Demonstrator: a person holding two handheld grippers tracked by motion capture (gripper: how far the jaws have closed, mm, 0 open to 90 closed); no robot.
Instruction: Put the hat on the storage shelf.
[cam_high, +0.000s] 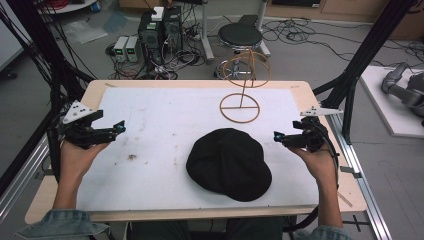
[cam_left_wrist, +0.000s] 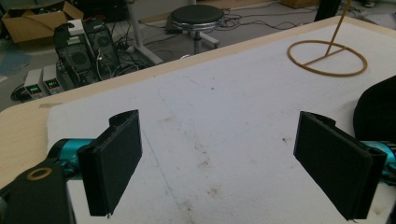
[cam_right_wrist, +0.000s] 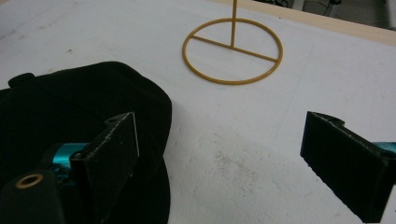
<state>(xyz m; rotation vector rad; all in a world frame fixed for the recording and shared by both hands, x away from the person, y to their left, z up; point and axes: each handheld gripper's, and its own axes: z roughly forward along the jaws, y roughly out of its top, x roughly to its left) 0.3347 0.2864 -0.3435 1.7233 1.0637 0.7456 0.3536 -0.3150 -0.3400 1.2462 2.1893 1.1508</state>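
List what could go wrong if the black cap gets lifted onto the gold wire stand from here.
1. The thin gold wire stand rests on a light ring base; a bump from the soft black cap might tip it.
2. The cap lies flat on the white mat, so the open right gripper beside it may pinch only loose fabric.
3. The open left gripper sits far off, leaving the stand unsteadied.

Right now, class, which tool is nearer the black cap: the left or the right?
Right. The right tool sits just beside the black cap, off its far right edge. The left tool is well across the white mat to the cap's left.
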